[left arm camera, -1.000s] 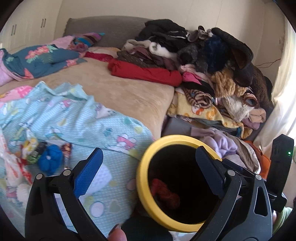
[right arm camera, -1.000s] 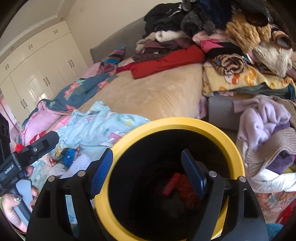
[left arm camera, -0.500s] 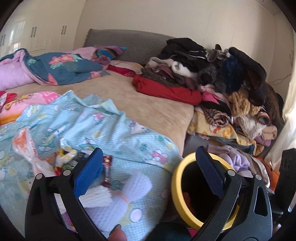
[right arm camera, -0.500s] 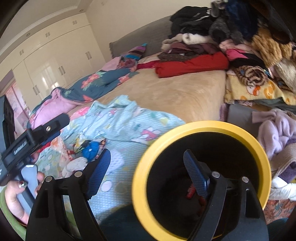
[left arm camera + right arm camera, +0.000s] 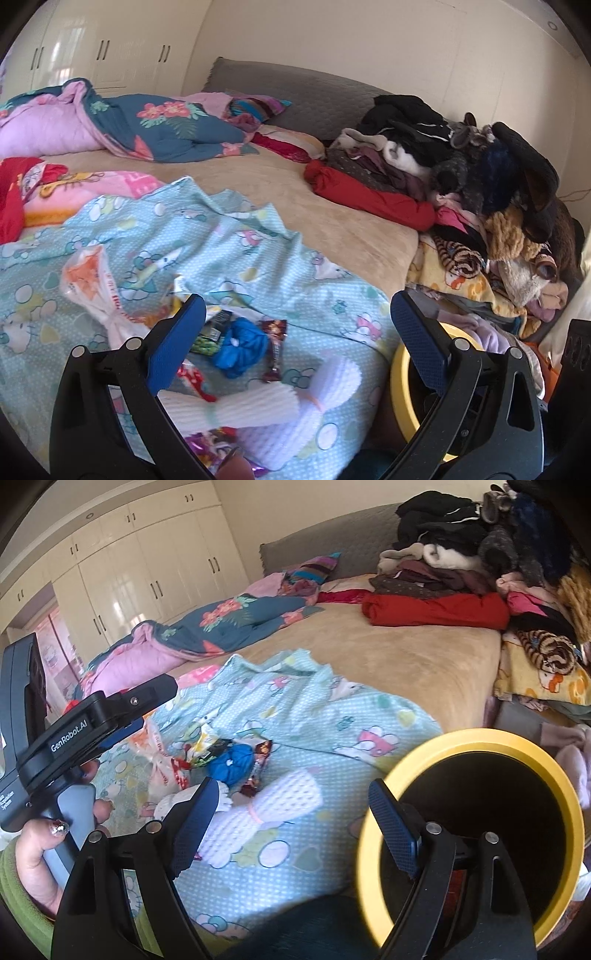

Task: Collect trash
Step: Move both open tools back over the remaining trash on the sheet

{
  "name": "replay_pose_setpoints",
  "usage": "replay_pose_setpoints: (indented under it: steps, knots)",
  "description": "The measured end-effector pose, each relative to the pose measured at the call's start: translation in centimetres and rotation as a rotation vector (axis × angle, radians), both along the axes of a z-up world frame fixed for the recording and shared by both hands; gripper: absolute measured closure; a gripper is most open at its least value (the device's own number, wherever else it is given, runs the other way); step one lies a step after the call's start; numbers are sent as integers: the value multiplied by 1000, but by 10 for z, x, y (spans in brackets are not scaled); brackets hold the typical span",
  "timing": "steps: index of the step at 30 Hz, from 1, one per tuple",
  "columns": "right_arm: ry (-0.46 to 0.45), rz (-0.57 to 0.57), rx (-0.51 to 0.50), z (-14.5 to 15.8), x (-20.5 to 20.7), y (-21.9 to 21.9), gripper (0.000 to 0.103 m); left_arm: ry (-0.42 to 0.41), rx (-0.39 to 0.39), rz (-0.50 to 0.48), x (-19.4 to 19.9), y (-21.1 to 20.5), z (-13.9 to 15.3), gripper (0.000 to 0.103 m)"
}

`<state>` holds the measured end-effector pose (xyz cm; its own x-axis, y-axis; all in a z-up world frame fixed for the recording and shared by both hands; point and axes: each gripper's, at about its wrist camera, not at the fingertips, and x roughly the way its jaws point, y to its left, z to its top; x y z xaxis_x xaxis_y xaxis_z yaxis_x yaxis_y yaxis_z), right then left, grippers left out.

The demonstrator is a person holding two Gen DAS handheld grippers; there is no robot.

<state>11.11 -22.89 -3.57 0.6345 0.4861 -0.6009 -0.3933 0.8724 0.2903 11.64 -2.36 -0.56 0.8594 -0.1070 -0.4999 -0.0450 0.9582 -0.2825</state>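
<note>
Right gripper (image 5: pixel 291 823): you are holding it wide open with nothing between the fingers; its jaws have just been opening, and it is swinging off the bin toward the litter.
Left gripper (image 5: pixel 299 339): you are keeping it spread too, empty, hovering above the trash pile.
Trash (image 5: pixel 236 343): it is lying in a cluster on the pale blue cartoon blanket (image 5: pixel 229 243) — a blue crumpled wad (image 5: pixel 232 762), a candy wrapper (image 5: pixel 275 345), a white foam sleeve (image 5: pixel 280 805), a plastic bag (image 5: pixel 92 280).
Bin (image 5: pixel 469 738): the yellow-rimmed bin is standing just beside the bed edge, likely so each drop is short.
Writing: "GenRobot.AI" is reading clearly on the left handle; wrapper print is too blurred.
</note>
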Motion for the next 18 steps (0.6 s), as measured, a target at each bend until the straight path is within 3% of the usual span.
replay_pose_setpoints:
  steps: [12,18]
  knots:
    - [54,62,-49,-22,11,47,22,20,-37,112,1,52,-13,11]
    - [85,62,-95,-39,18,66,22,68,-69,186,3,84,-33,11]
